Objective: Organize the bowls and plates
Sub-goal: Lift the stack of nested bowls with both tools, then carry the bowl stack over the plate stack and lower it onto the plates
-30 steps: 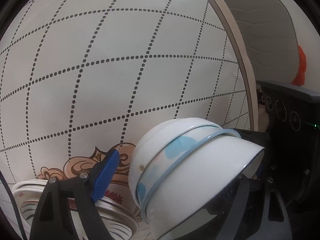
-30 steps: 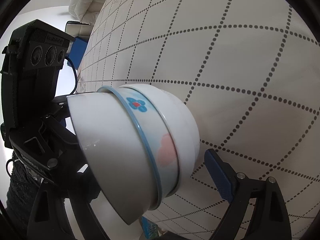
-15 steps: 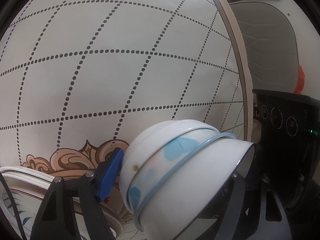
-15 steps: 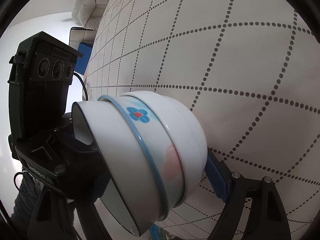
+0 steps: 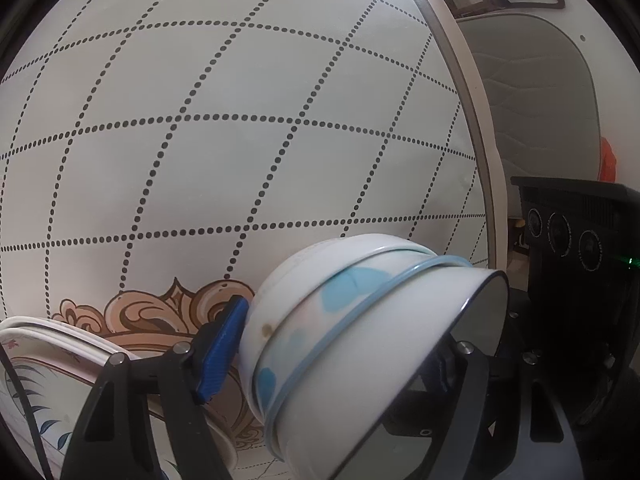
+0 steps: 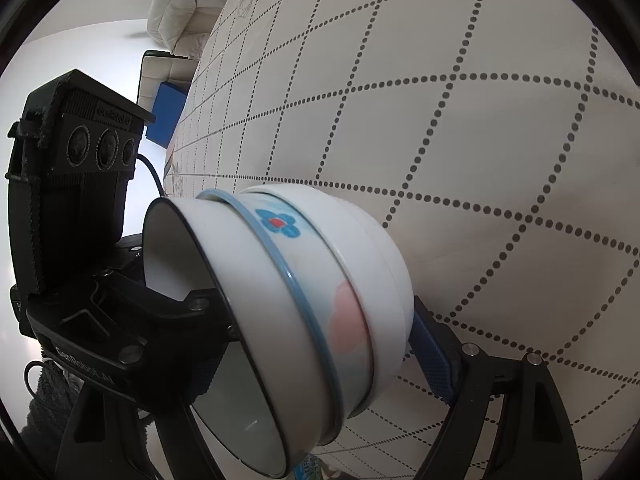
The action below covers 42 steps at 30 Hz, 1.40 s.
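I have a stack of bowls (image 5: pixel 360 344) lying on its side between my two grippers, held off the tabletop (image 5: pixel 224 128). In the left wrist view the left gripper (image 5: pixel 336 364) is clenched on the stack: its blue pad (image 5: pixel 222 350) presses the base end of the outermost bowl, and its other finger (image 5: pixel 466 396) sits at the open mouth, partly hidden behind the rim. In the right wrist view the right gripper (image 6: pixel 320 344) grasps the same bowls (image 6: pixel 304 304) from the other side, its blue pad (image 6: pixel 434 364) against the base end and its other finger (image 6: pixel 176 308) reaching into the mouth of the innermost bowl.

The stack looks like three nested bowls (I cannot be sure of the count): a white outer one, a middle one with a blue rim line and painted patches in blue and pink, including a small blue flower with a red centre, and a white inner one with a dark rim edge. The mouth faces the opposite gripper's black camera housing (image 5: pixel 580 232) in each view.

Under the bowls lies the pale tabletop with its dotted diamond grid. At the lower left of the left view a stack of plates (image 5: pixel 48 364) with painted leaves rests on the tabletop, beside a brown ornamental print (image 5: pixel 152 316). Beyond the far edge I see a grey chair (image 5: pixel 532 100), and in the right view a blue box (image 6: pixel 166 114).
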Each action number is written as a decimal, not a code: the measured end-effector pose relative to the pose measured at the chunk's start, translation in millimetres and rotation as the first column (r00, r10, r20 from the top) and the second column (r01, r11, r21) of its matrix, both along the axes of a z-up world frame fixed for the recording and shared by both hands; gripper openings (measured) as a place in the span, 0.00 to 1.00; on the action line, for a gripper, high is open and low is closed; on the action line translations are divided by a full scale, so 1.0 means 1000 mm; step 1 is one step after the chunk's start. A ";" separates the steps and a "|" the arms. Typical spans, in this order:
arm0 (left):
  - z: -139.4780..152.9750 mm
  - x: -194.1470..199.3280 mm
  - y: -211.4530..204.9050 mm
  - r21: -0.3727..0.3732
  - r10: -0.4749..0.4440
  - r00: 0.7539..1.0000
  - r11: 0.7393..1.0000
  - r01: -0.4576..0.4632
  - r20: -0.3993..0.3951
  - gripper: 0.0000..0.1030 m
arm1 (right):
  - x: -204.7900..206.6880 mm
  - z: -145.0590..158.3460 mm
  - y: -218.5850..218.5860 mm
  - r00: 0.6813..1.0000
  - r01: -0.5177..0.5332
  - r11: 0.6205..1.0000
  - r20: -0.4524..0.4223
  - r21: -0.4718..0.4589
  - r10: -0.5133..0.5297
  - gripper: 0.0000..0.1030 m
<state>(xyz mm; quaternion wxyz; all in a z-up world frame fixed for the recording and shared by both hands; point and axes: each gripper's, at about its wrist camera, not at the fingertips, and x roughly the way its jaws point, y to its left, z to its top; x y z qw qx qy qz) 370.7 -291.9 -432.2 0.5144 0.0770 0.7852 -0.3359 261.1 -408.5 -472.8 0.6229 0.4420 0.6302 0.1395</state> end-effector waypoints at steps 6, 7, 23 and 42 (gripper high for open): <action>0.009 0.004 0.006 -0.005 0.010 1.000 1.000 -0.010 0.014 0.73 | 0.010 0.006 0.005 1.000 -0.006 1.000 0.008 -0.009 0.006 0.83; 0.011 0.005 0.007 -0.006 0.012 1.000 1.000 -0.012 0.016 0.73 | 0.012 0.007 0.006 1.000 -0.009 1.000 0.009 -0.011 0.009 0.83; 0.058 0.017 0.042 -0.027 0.052 0.996 0.998 -0.050 0.067 0.73 | 0.043 0.045 0.037 0.997 -0.060 0.998 0.052 -0.020 0.061 0.83; 0.091 0.029 0.168 -0.030 0.220 0.968 0.975 -0.218 0.118 0.73 | 0.087 0.075 0.156 0.977 -0.194 0.981 0.093 -0.006 0.193 0.83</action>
